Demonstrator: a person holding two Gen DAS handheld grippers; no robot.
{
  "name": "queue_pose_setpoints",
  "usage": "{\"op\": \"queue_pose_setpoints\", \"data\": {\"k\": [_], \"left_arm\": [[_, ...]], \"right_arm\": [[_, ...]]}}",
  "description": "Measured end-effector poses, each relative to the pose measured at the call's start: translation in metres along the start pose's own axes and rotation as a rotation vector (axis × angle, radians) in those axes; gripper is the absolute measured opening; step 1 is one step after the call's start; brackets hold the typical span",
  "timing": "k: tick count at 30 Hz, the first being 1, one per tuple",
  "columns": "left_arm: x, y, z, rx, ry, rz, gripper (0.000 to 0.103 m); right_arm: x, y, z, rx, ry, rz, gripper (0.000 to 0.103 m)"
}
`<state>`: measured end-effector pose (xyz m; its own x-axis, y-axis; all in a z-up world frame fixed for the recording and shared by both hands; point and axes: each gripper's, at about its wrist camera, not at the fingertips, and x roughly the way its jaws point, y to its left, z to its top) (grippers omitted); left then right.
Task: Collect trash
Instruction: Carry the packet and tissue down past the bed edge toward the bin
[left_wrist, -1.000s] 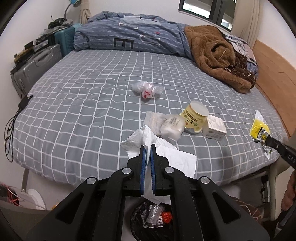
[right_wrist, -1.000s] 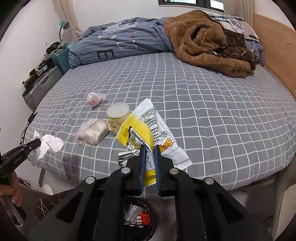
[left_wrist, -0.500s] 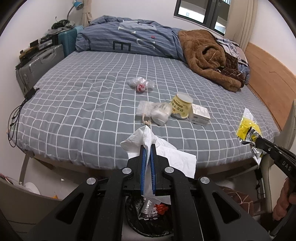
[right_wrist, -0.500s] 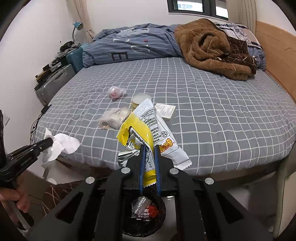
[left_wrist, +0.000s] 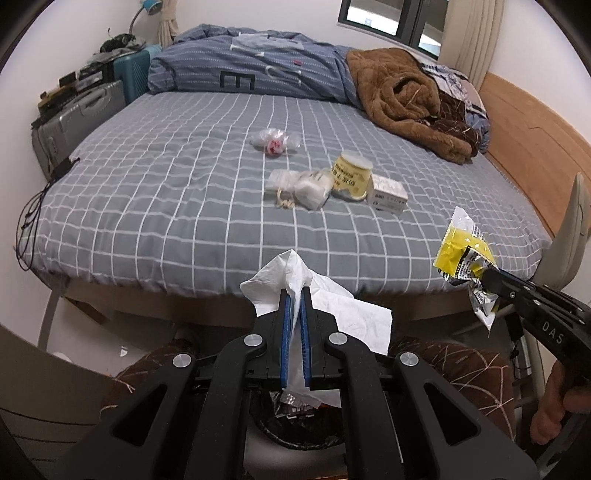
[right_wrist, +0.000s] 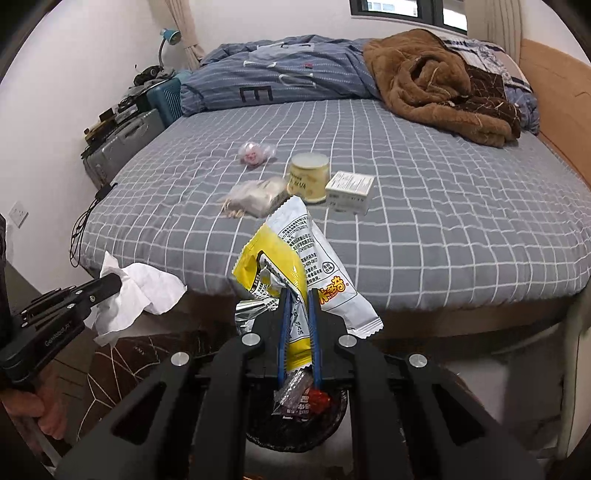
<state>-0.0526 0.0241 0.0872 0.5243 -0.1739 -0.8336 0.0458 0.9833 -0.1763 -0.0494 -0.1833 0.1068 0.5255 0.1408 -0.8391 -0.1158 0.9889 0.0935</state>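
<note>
My left gripper (left_wrist: 294, 295) is shut on a crumpled white tissue (left_wrist: 354, 314), which also shows in the right wrist view (right_wrist: 140, 295). My right gripper (right_wrist: 298, 295) is shut on a yellow and white snack wrapper (right_wrist: 295, 254), which also shows in the left wrist view (left_wrist: 461, 254). Both are held off the bed's near edge, above a black-lined trash bin (right_wrist: 295, 424) with wrappers inside; the bin also shows in the left wrist view (left_wrist: 295, 424). On the bed lie a clear plastic bag (left_wrist: 303, 184), a yellow tub (left_wrist: 351, 177), a white box (left_wrist: 388, 192) and a small plastic wrapper (left_wrist: 275, 142).
The grey checked bed (left_wrist: 184, 184) fills the view, with a blue duvet (left_wrist: 258, 70) and a brown blanket (left_wrist: 406, 99) at the back. Suitcases (left_wrist: 77, 114) stand at the left. A wooden headboard (left_wrist: 535, 133) is at the right. A cable (left_wrist: 33, 218) hangs off the bed's left edge.
Both grippers have pulled back from the bed and away from its edge, still holding the tissue and wrapper. The bin below shows more fully.
</note>
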Motion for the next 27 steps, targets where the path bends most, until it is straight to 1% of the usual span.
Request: {"op": "queue_pose_setpoints", "data": {"k": [6, 16, 23, 27], "left_arm": [[0.012, 0.002, -0.015, -0.002, 0.032, 0.007, 0.005], [0.035, -0.008, -0.046, 0.023, 0.085, 0.000, 0.005], [0.057, -0.008, -0.068, 0.028, 0.139, 0.001, 0.005], [0.066, -0.006, -0.076, 0.026, 0.155, -0.002, 0.005]], "right_arm": [[0.013, 0.002, -0.019, 0.016, 0.031, 0.010, 0.009], [0.037, -0.002, -0.050, 0.042, 0.090, 0.022, 0.009], [0.055, -0.005, -0.068, 0.045, 0.133, 0.015, 0.009], [0.065, -0.007, -0.077, 0.050, 0.156, 0.009, 0.009]]}}
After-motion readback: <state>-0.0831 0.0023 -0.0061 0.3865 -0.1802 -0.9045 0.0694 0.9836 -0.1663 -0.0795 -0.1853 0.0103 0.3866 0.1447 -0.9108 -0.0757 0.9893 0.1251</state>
